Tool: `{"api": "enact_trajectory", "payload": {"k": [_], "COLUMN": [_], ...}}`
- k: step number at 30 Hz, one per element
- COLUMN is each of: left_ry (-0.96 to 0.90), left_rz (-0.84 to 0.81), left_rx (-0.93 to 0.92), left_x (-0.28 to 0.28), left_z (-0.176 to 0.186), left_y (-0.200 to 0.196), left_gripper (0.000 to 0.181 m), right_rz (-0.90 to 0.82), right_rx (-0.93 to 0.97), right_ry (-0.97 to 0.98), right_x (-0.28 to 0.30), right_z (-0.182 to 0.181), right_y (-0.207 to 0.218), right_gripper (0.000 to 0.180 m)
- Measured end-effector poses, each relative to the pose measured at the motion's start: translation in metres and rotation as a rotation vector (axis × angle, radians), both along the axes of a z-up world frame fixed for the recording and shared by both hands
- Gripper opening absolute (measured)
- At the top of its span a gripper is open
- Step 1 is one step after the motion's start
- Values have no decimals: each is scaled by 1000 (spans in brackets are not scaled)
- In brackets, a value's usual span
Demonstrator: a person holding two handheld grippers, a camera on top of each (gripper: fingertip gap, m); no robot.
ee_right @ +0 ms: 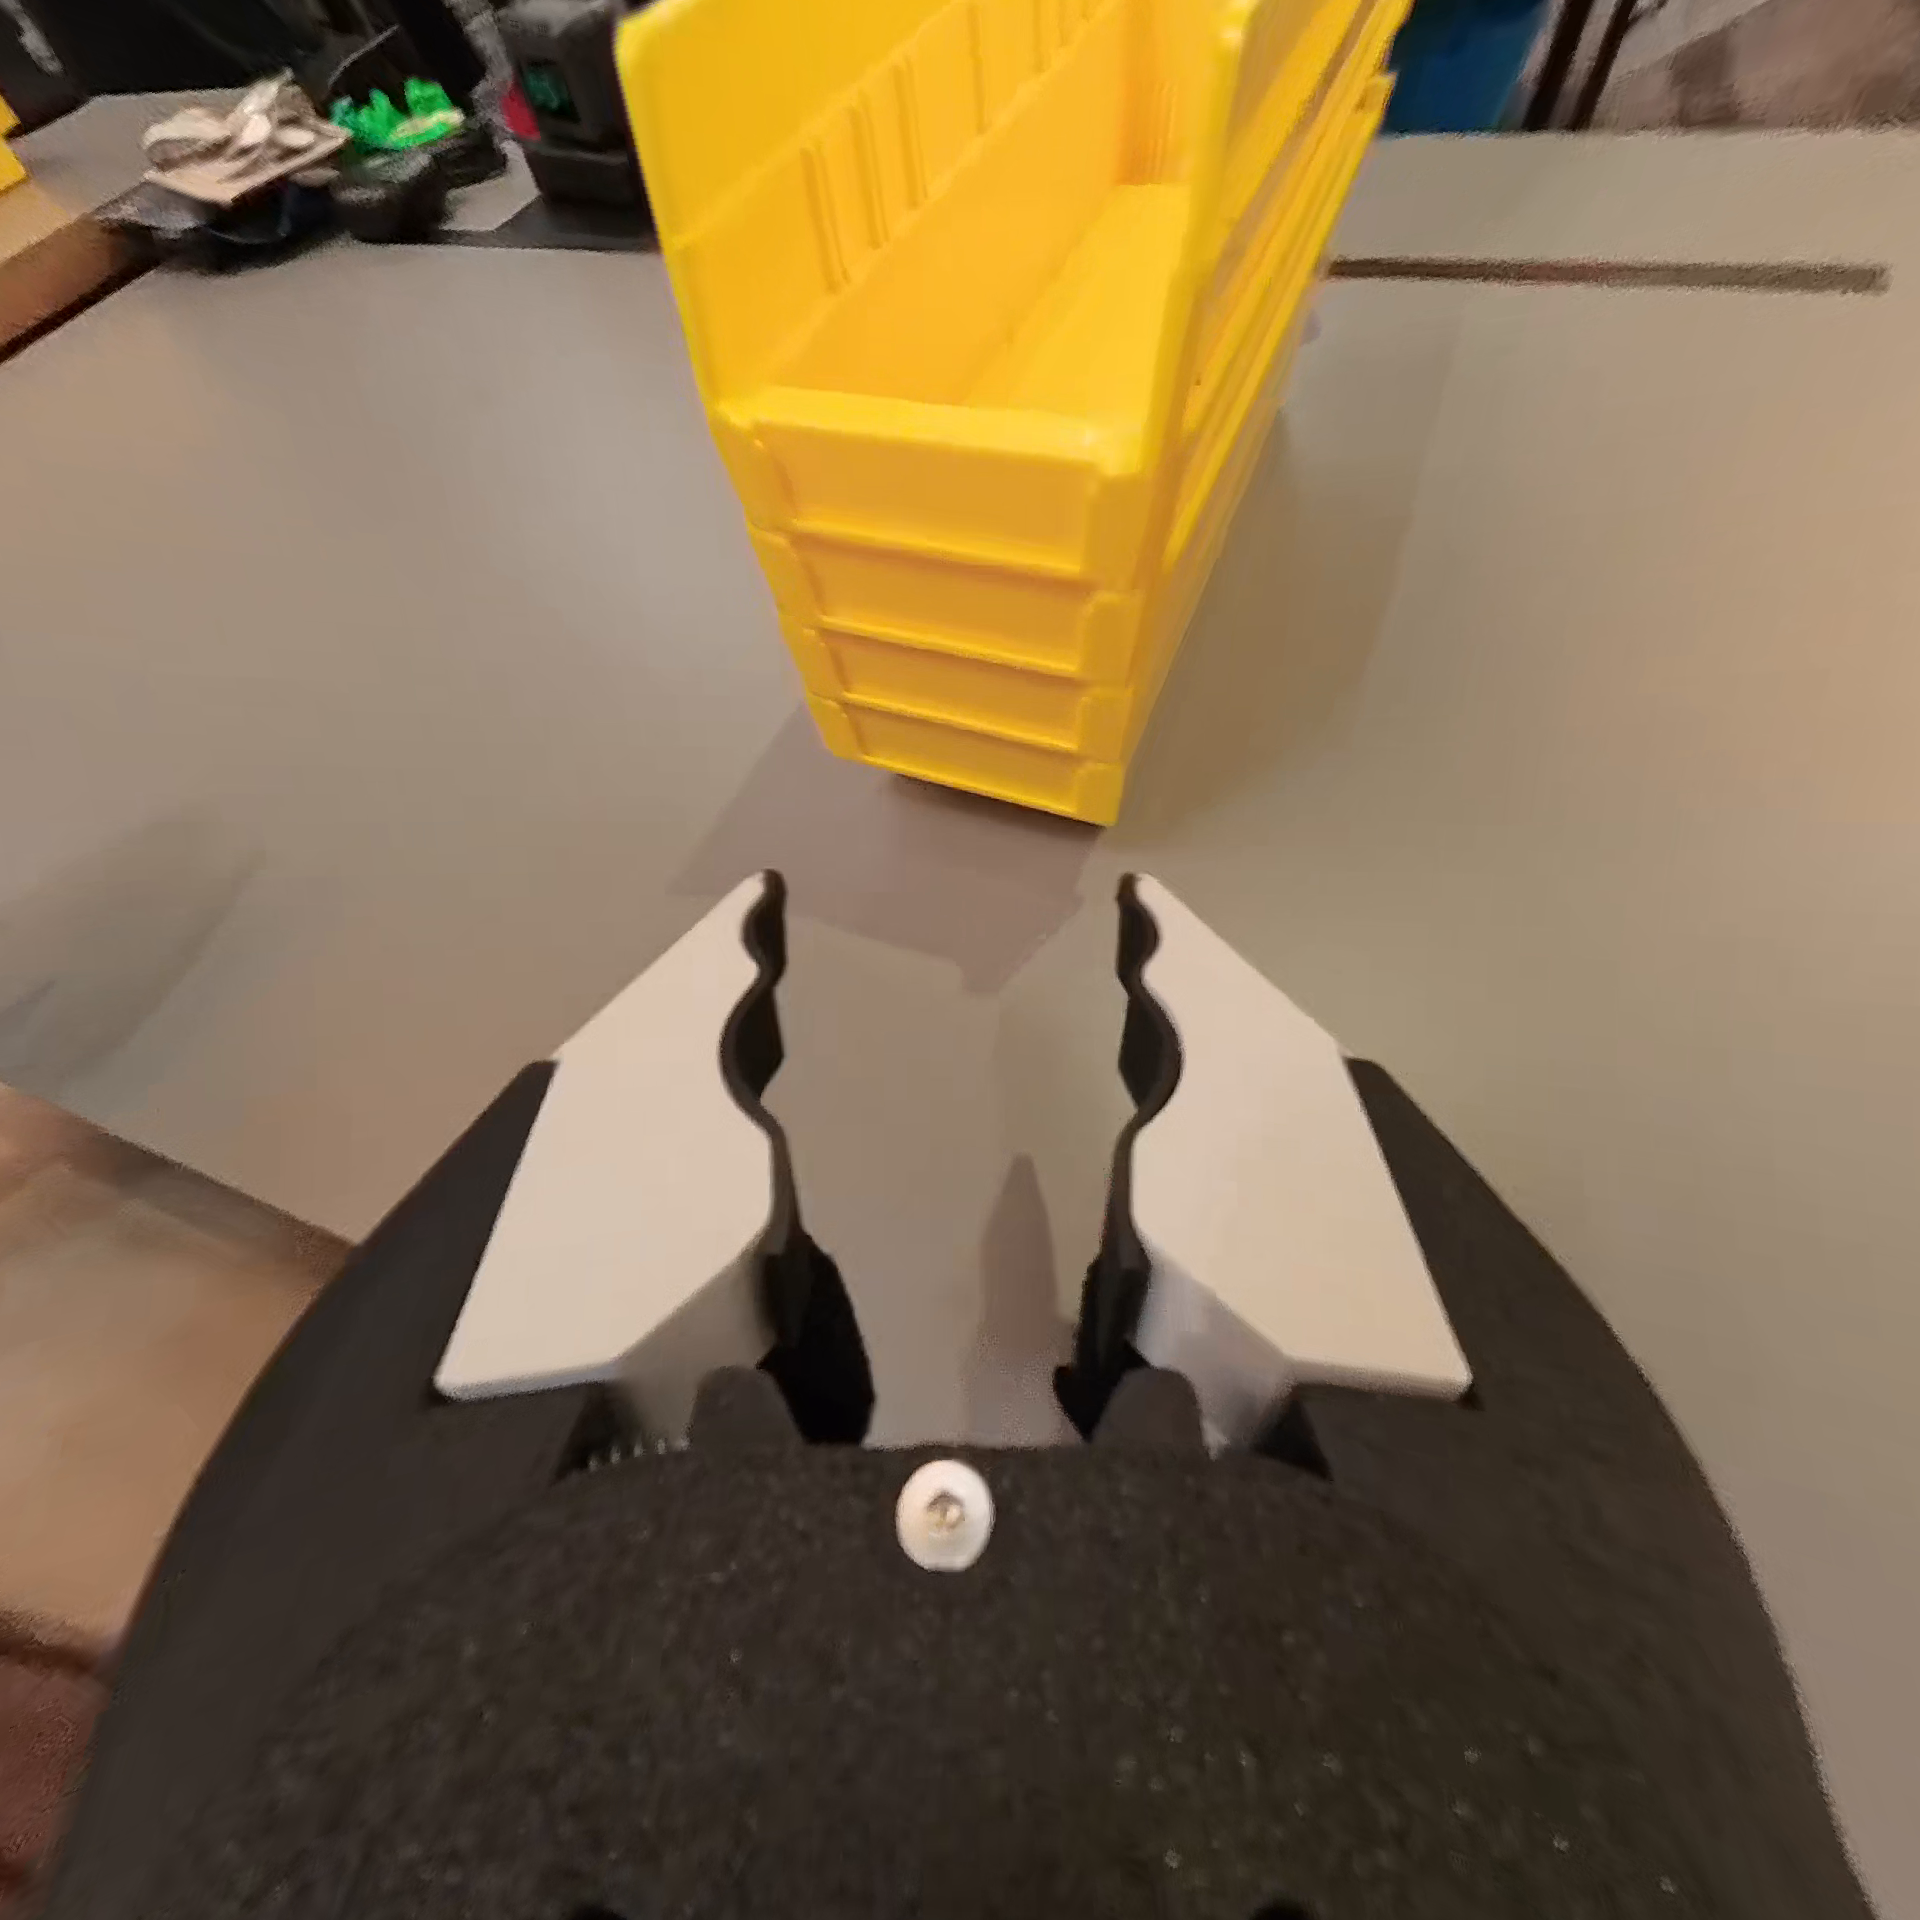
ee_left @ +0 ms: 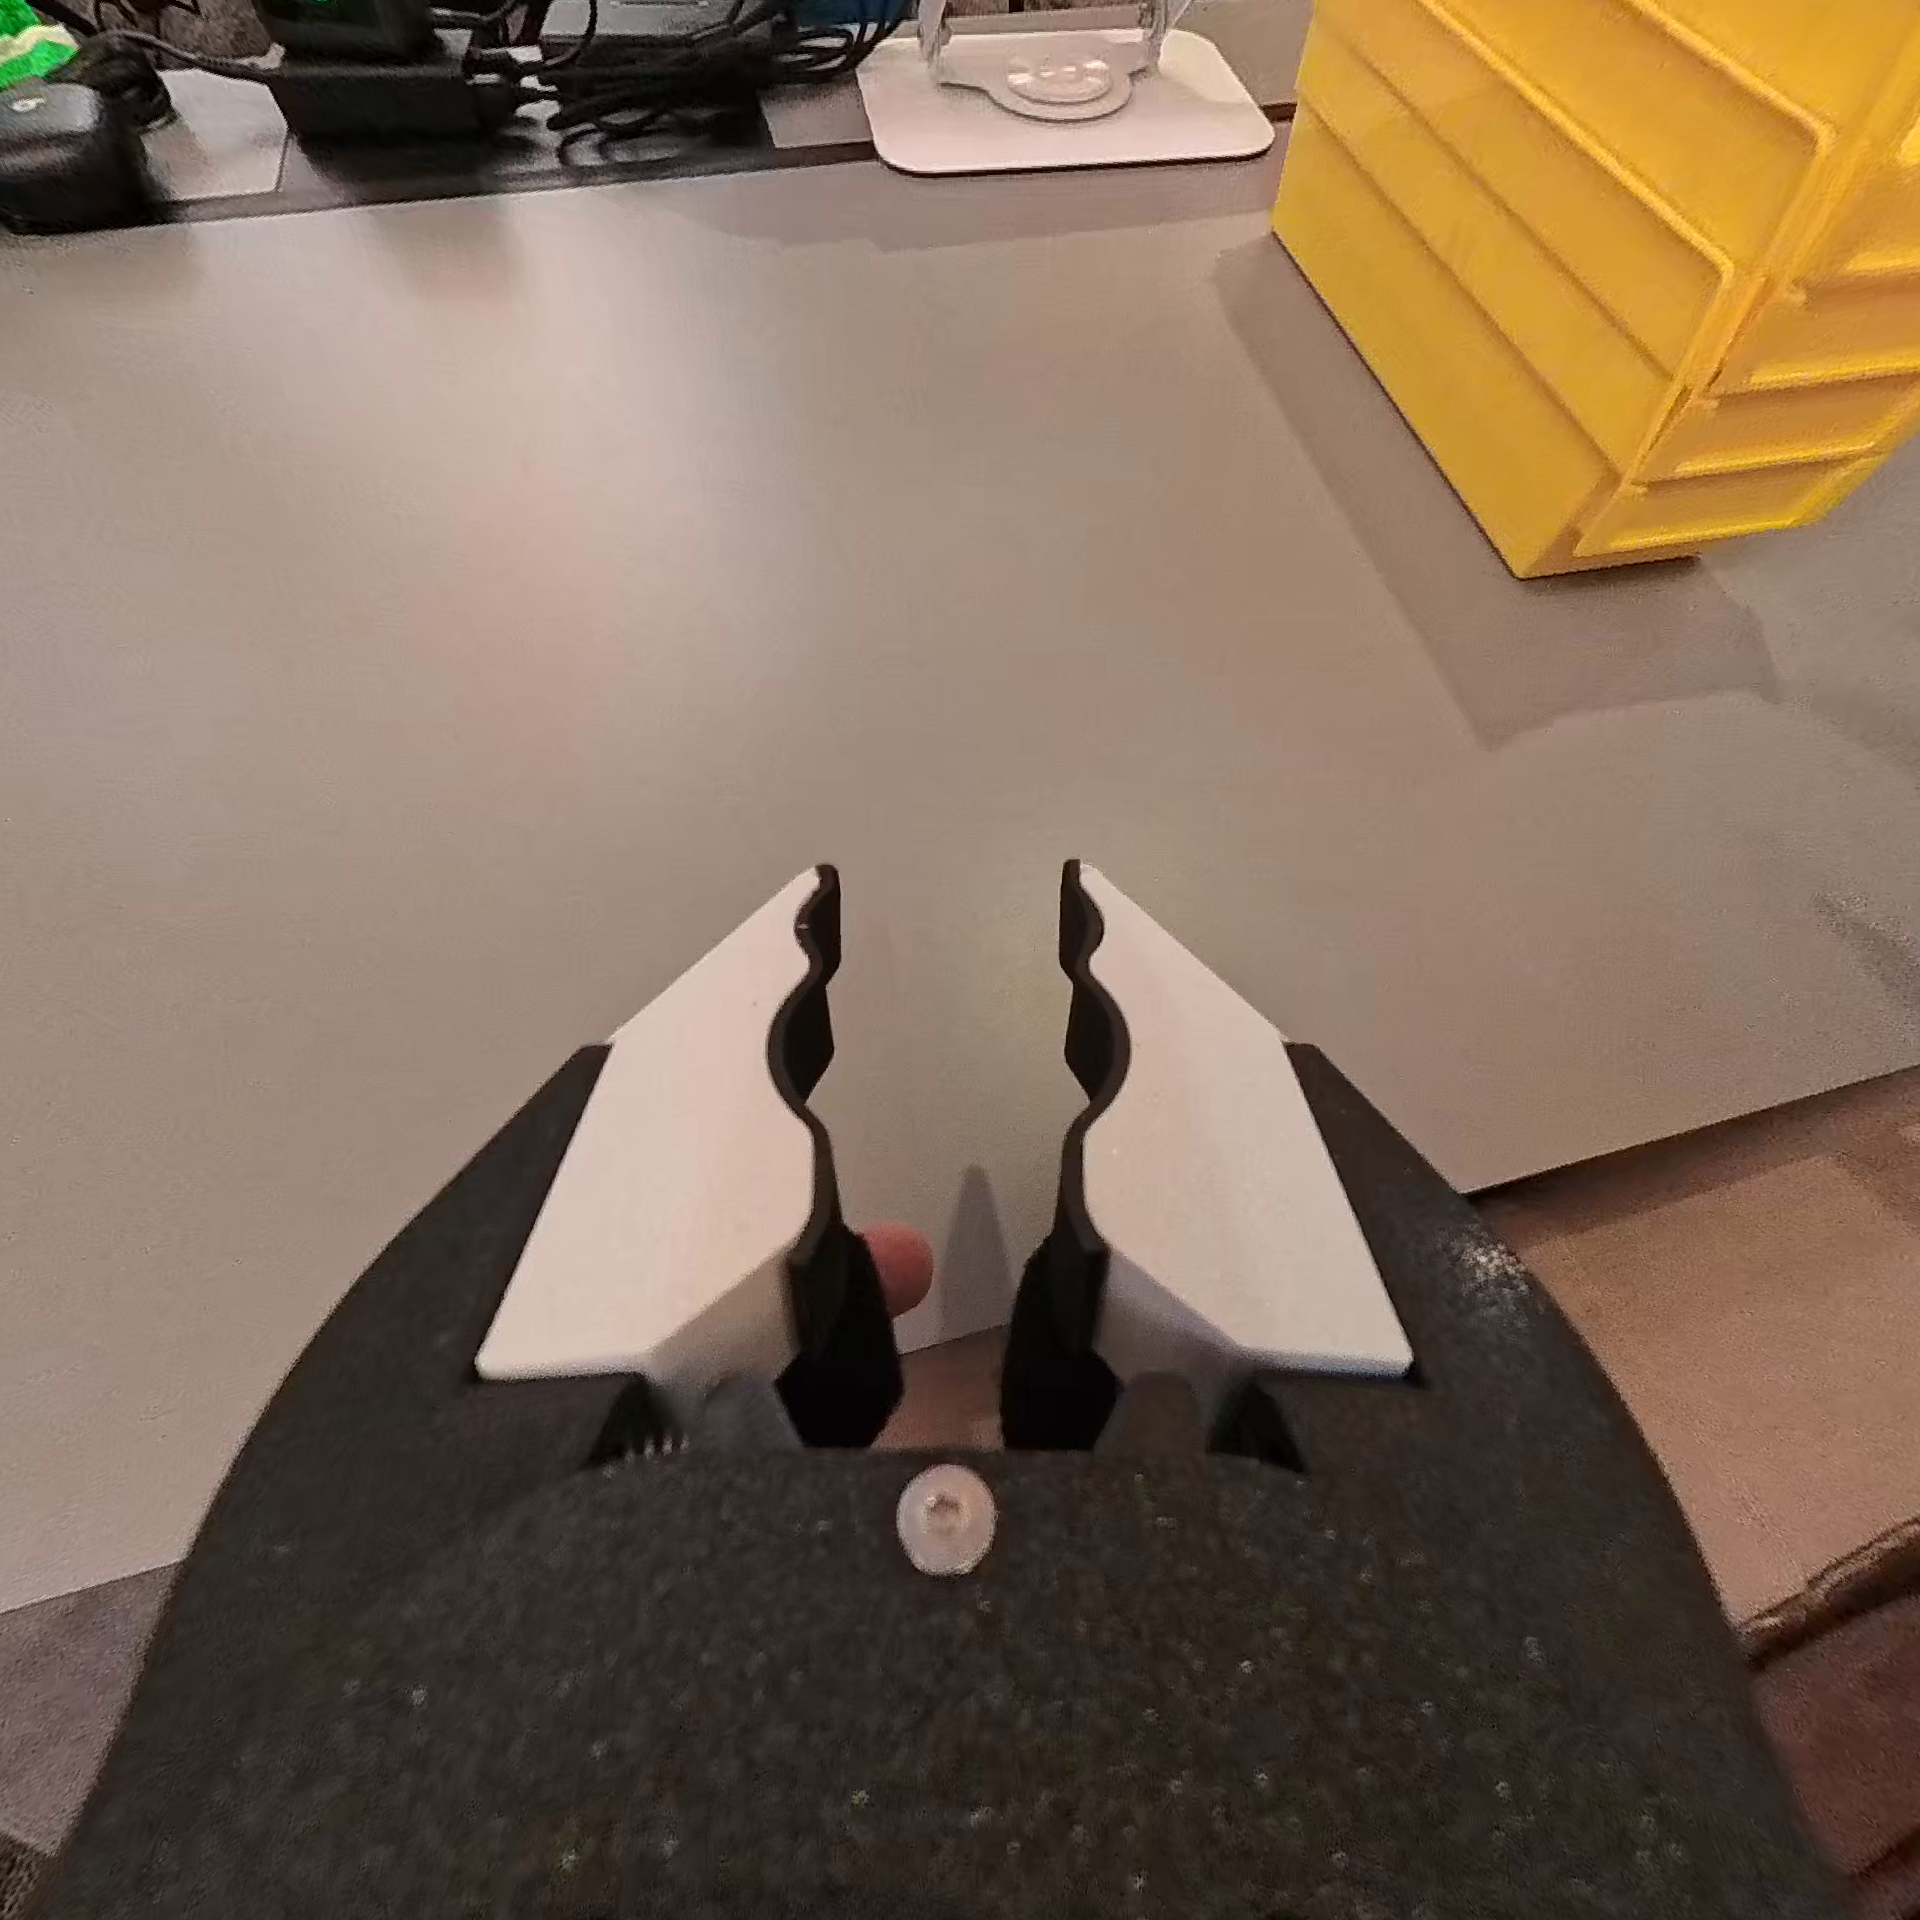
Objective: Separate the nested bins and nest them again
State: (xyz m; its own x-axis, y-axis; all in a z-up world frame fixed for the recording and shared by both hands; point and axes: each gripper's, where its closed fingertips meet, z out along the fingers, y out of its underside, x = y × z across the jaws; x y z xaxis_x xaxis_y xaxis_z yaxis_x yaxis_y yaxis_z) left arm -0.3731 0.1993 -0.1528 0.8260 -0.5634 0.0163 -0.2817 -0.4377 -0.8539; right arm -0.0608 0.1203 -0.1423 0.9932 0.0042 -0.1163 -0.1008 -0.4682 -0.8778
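A stack of several long yellow bins (ee_right: pixel 966 520), nested one inside another, stands on the grey table. In the right wrist view its short end faces me, just beyond my fingertips. In the left wrist view the stack (ee_left: pixel 1579 270) shows at the upper right, side on. My right gripper (ee_right: pixel 951 894) is open and empty, low over the table, a short way in front of the stack's end. My left gripper (ee_left: pixel 948 883) is open and empty over bare table, well to the left of the stack.
The grey table (ee_left: pixel 520 623) has a near edge at the lower right of the left wrist view. At the back lie a white stand base (ee_left: pixel 1070 114), black cables and boxes (ee_left: pixel 436 83). In the right wrist view green and black clutter (ee_right: pixel 395 135) sits far left.
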Motion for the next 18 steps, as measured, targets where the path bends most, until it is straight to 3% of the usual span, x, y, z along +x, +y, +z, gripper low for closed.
{"api": "enact_trajectory", "payload": {"k": [4, 8, 13, 18], "left_ry": [-33, -39, -25, -16], "left_rz": [0, -24, -69, -81], "left_rx": [-16, -26, -21, -20], "left_x": [-2, 3, 11, 9], "left_z": [2, 1, 1, -1], "left_y": [1, 0, -8, -12], "left_gripper": [40, 40, 40, 40], "right_rz": [39, 18, 2, -99], "right_rx": [-76, -225, -478, -674], "right_ry": [-104, -159, -64, -118], "right_x": [10, 37, 43, 52], "right_z": [55, 103, 116, 103], "right_y": [34, 105, 189, 223], "right_gripper": [81, 87, 93, 97]}}
